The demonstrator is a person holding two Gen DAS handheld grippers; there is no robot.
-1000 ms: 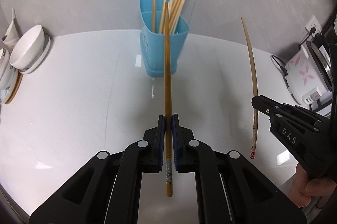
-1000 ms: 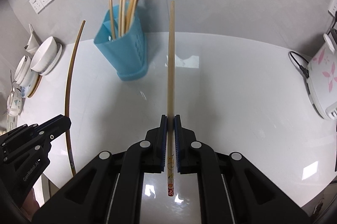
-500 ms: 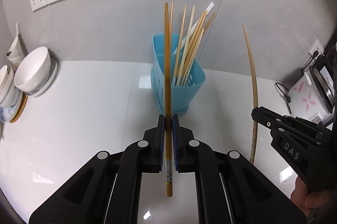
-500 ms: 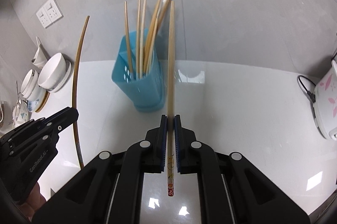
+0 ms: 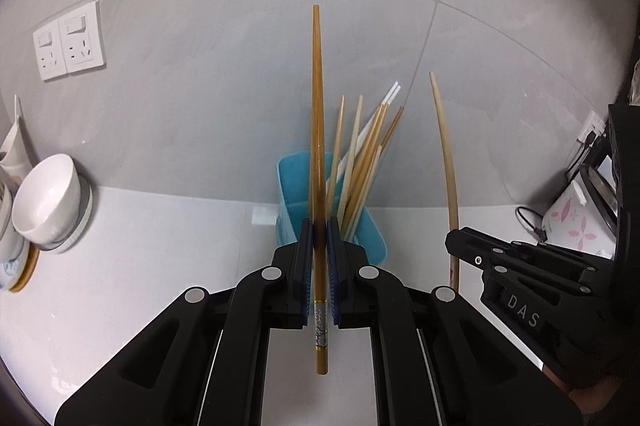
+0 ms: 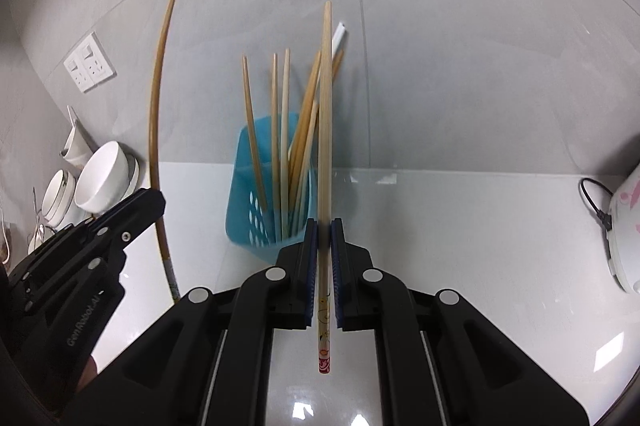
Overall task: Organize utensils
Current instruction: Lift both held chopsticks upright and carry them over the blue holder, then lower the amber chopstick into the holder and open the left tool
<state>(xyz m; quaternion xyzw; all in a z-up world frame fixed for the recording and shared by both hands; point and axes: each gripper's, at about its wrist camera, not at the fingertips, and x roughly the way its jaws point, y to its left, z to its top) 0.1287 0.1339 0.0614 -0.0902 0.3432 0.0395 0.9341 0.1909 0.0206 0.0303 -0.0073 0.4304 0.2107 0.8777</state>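
Note:
My left gripper (image 5: 319, 228) is shut on a dark brown chopstick (image 5: 317, 129) that points up toward the wall. My right gripper (image 6: 324, 226) is shut on a pale chopstick (image 6: 326, 113) with a red patterned end. A blue perforated holder (image 5: 370, 242) (image 6: 244, 193) stands on the white counter just ahead of both grippers, with several chopsticks leaning in it. In the left wrist view the right gripper (image 5: 454, 242) holds the pale chopstick (image 5: 446, 153) to the right of the holder. In the right wrist view the left gripper (image 6: 158, 199) holds the brown chopstick (image 6: 154, 121) to the left of it.
White bowls (image 5: 48, 201) (image 6: 102, 181) are stacked at the left by the grey wall. Wall sockets (image 5: 70, 45) sit above them. A white rice cooker with pink flowers (image 6: 626, 226) (image 5: 576, 226) and its black cord stand at the right.
Both grippers have tilted upward and moved closer to the blue holder, each still gripping its chopstick. The holder now sits just beyond the fingertips.

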